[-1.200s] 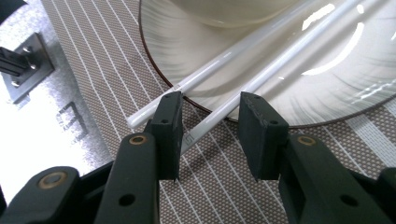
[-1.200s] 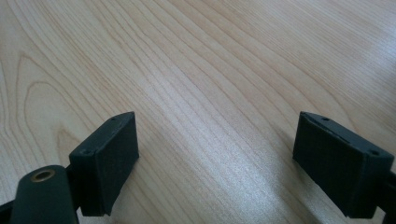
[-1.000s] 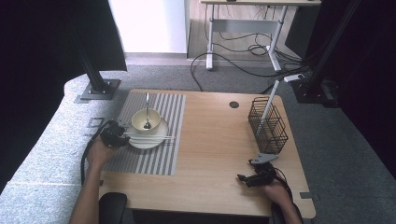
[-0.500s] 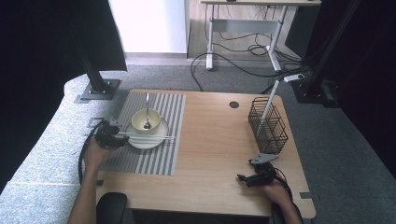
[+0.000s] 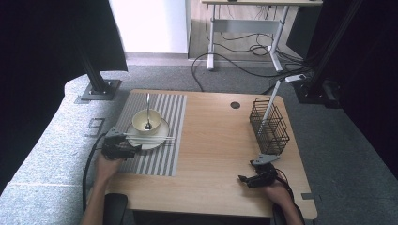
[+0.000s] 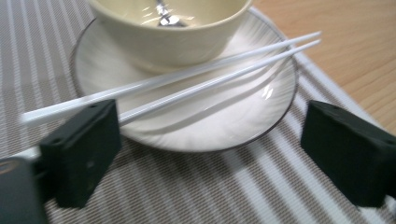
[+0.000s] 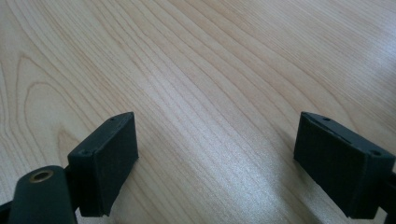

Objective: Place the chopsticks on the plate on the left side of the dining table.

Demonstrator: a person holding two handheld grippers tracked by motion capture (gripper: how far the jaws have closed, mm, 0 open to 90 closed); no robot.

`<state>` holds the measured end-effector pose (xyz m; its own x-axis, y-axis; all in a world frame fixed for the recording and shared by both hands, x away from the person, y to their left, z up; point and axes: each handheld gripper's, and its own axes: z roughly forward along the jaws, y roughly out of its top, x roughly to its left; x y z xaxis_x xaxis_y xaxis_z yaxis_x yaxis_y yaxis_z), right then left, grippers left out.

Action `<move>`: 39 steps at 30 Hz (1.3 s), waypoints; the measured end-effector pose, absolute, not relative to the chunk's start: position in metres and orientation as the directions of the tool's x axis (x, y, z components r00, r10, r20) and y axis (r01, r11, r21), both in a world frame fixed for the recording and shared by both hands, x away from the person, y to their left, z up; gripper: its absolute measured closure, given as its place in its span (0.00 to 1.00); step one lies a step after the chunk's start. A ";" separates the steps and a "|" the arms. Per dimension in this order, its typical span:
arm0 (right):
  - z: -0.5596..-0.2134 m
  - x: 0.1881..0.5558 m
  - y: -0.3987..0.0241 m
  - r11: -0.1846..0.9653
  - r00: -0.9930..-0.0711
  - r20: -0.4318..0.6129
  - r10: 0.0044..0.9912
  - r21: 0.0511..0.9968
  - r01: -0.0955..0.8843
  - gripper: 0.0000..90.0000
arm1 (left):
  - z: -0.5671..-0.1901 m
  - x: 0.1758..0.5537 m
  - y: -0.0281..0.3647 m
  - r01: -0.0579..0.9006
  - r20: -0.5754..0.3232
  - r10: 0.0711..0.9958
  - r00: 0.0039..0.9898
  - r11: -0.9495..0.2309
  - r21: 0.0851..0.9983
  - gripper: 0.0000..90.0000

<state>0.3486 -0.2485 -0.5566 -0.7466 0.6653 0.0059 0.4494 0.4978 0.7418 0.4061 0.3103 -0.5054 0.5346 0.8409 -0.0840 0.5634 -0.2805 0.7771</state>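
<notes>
A cream bowl (image 5: 147, 122) with a metal spoon (image 5: 148, 110) stands on a white plate (image 5: 159, 138) on a striped placemat (image 5: 162, 157). Two white chopsticks (image 5: 151, 138) lie side by side across the plate's near rim. My left gripper (image 5: 135, 148) is just left of the plate and its jaws have just been opening. In the left gripper view the gripper (image 6: 210, 158) is open. The chopsticks (image 6: 196, 81) rest on the plate (image 6: 210, 126), their near ends beside the left finger (image 6: 79, 154), unpressed. My right gripper (image 5: 245, 179) (image 7: 219, 158) is open over bare wood.
A black wire basket (image 5: 270, 126) with a white utensil (image 5: 271, 101) leaning out of it stands at the table's right side, just beyond the right gripper. The wooden tabletop (image 5: 216, 136) lies between placemat and basket. A round cable hole (image 5: 235, 105) sits near the far edge.
My left gripper has shifted a little toward the near edge of the table and its jaws have spread apart. The chopsticks stay on the plate. The right gripper has kept still.
</notes>
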 end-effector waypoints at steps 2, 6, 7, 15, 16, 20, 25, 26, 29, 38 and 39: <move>-0.557 0.349 -0.248 0.497 -0.746 0.006 0.666 0.742 0.450 0.14 | -0.510 0.404 0.299 0.547 -0.071 0.837 0.542 -0.288 0.786 0.00; -0.557 0.348 -0.248 0.497 -0.746 0.006 0.666 0.742 0.450 0.14 | -0.516 0.405 0.274 0.521 -0.032 0.815 0.578 -0.338 0.784 0.00; -0.557 0.348 -0.248 0.497 -0.746 0.006 0.666 0.742 0.450 0.14 | -0.516 0.406 0.270 0.515 -0.032 0.809 0.586 -0.342 0.786 0.00; -0.557 0.348 -0.248 0.498 -0.746 0.005 0.665 0.742 0.449 0.14 | -0.528 0.413 0.249 0.517 -0.020 0.798 0.602 -0.370 0.772 0.00; -0.557 0.348 -0.248 0.498 -0.747 0.005 0.665 0.742 0.449 0.14 | -0.530 0.414 0.248 0.516 -0.015 0.798 0.602 -0.375 0.770 0.00; -0.557 0.348 -0.248 0.499 -0.748 0.005 0.664 0.742 0.448 0.14 | -0.533 0.418 0.248 0.515 -0.031 0.795 0.605 -0.362 0.777 0.00; -0.557 0.348 -0.248 0.499 -0.748 0.005 0.663 0.742 0.448 0.14 | -0.534 0.423 0.248 0.514 -0.035 0.797 0.603 -0.355 0.781 0.00; -0.557 0.348 -0.248 0.499 -0.748 0.005 0.664 0.742 0.447 0.14 | -0.534 0.423 0.248 0.514 -0.038 0.796 0.604 -0.353 0.782 0.00; -0.557 0.348 -0.248 0.499 -0.748 0.005 0.663 0.742 0.447 0.14 | -0.534 0.425 0.246 0.511 -0.035 0.794 0.607 -0.355 0.783 0.00; -0.557 0.348 -0.248 0.500 -0.749 0.005 0.663 0.742 0.447 0.14 | -0.534 0.428 0.241 0.498 -0.028 0.787 0.616 -0.362 0.788 0.00; -0.557 0.348 -0.248 0.500 -0.749 0.005 0.662 0.742 0.447 0.14 | -0.535 0.428 0.240 0.496 -0.030 0.785 0.619 -0.361 0.790 0.00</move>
<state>0.3478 -0.2480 -0.5568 -0.7491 0.6625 0.0047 0.4466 0.4997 0.7422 0.4285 0.2399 -0.5346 0.6185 0.7852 -0.0296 0.4956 -0.3606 0.7902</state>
